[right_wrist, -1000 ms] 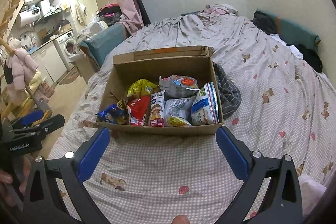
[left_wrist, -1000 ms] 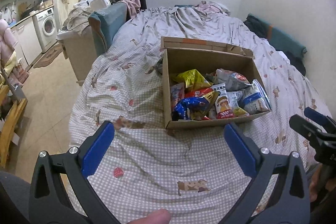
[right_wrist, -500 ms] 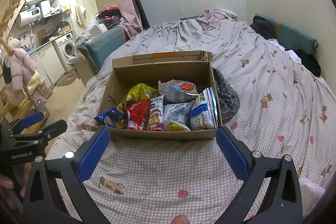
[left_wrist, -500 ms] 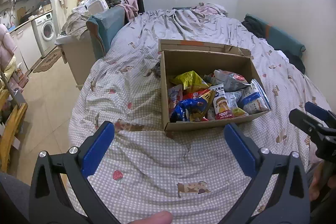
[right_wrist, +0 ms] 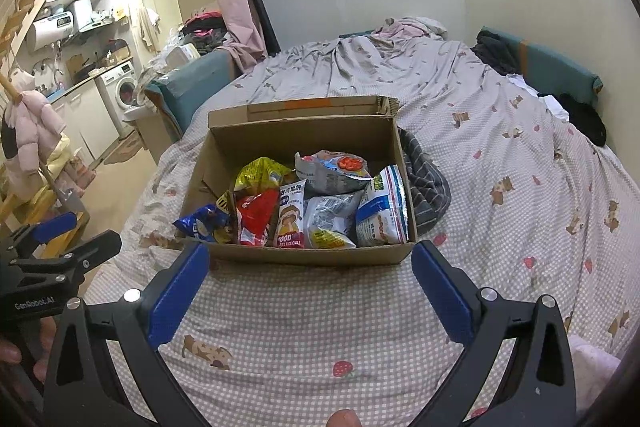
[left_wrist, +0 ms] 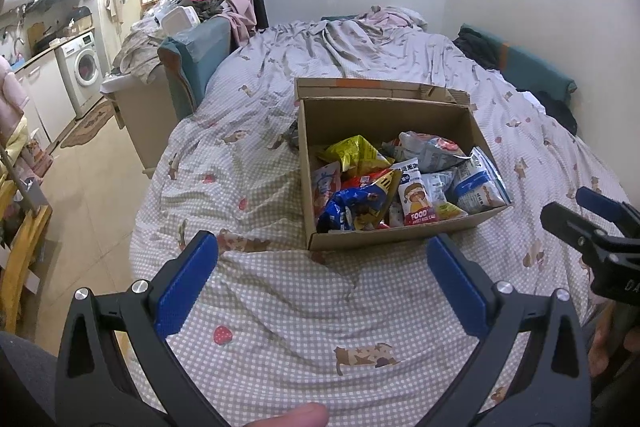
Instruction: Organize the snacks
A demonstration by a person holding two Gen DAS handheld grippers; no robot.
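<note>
Left gripper (left_wrist: 322, 259) and right gripper (right_wrist: 310, 269): jaws of both spread wide and empty, held above the checked bedspread (right_wrist: 304, 323) just short of the box's near wall. Cardboard box (right_wrist: 316, 254): open-topped, standing on the bed, holding loose snack packets, namely a yellow bag (right_wrist: 260, 175), red bag (right_wrist: 256, 213), blue bag (right_wrist: 202, 223), rice-cake packet (right_wrist: 290, 219) and blue-and-white pack (right_wrist: 382, 213). Striped grey cloth (right_wrist: 428, 187): lying against the box's right side; washing machine (right_wrist: 122, 89) beyond, off the bed's left.
</note>
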